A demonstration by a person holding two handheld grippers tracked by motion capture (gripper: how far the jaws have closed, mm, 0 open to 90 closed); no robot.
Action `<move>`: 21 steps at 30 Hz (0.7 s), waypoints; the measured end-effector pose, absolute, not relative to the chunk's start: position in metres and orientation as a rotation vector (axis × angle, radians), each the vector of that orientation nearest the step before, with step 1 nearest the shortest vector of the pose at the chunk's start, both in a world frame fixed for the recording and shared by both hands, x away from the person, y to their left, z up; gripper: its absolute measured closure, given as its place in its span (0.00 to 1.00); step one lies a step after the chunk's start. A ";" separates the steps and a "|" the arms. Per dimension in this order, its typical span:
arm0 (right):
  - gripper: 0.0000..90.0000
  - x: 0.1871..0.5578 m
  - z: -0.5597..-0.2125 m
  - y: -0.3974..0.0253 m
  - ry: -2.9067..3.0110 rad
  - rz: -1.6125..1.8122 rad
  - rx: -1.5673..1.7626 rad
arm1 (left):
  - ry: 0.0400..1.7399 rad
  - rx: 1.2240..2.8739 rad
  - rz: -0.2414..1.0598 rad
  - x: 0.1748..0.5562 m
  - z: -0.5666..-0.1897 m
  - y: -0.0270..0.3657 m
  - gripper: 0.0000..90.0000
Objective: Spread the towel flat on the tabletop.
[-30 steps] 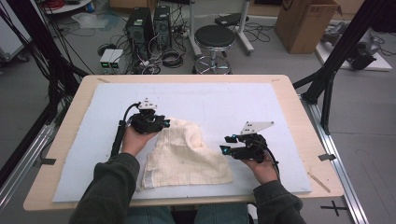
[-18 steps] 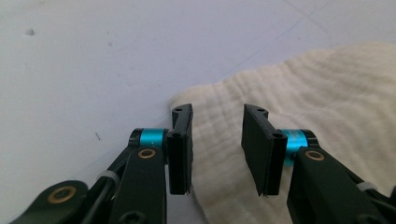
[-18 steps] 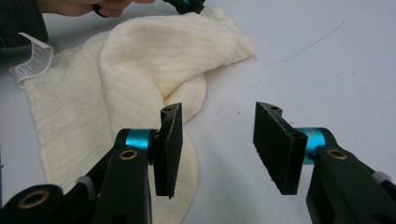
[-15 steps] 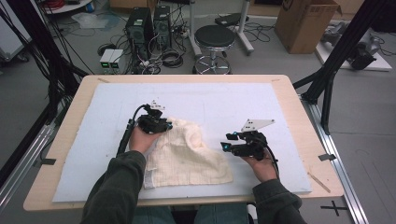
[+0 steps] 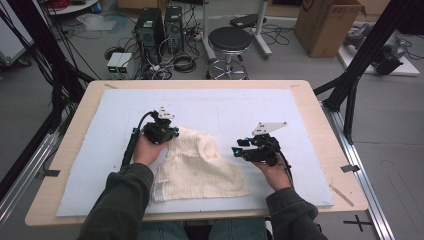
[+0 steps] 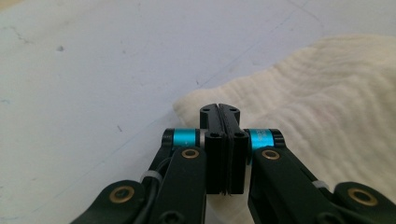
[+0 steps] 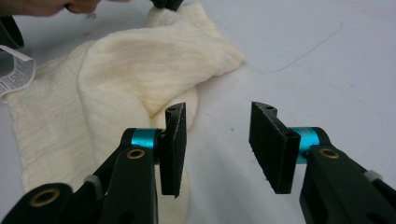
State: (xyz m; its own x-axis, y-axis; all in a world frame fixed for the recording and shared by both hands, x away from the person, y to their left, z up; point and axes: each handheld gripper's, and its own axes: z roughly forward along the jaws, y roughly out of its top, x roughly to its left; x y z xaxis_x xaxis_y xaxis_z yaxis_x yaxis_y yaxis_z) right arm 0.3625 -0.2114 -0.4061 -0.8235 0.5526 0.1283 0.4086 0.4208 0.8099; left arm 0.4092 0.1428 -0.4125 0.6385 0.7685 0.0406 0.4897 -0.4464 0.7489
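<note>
Now left gripper (image 6: 219, 114) pinching cream cloth (image 5: 200, 165) corner; right gripper (image 7: 219, 140) spread, beside cloth.

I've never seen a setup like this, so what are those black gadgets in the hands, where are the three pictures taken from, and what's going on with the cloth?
A person holds two hand-worked grippers. The high view looks down on the table; each other picture comes from a camera riding on one gripper. A cream cloth with a care label lies on the white mat. The left gripper has its jaws shut at the cloth's corner; whether fabric is pinched is hidden. The right gripper is open beside the cloth, holding nothing.
</note>
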 end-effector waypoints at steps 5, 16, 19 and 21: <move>0.64 0.367 -0.411 -0.188 2.593 1.381 0.842 | 0.932 2.130 0.507 0.387 -0.405 0.156 0.99; 0.76 0.378 -0.432 -0.153 2.766 1.245 0.882 | 0.871 2.112 0.505 0.345 -0.405 0.180 0.99; 0.92 0.376 -0.435 -0.148 2.828 1.203 0.845 | 0.867 2.110 0.507 0.340 -0.404 0.184 0.99; 0.95 0.375 -0.433 -0.149 2.813 1.191 0.828 | 0.866 2.094 0.507 0.337 -0.404 0.186 0.99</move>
State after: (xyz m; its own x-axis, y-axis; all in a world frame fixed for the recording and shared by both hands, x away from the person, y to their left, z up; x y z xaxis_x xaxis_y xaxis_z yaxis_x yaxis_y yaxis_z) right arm 0.3745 -0.1486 -0.4327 -0.8628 0.4565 0.2172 0.4737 0.5801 0.6627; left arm 0.3371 0.1860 -0.4036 0.6856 0.7256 0.0585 0.4065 -0.4483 0.7961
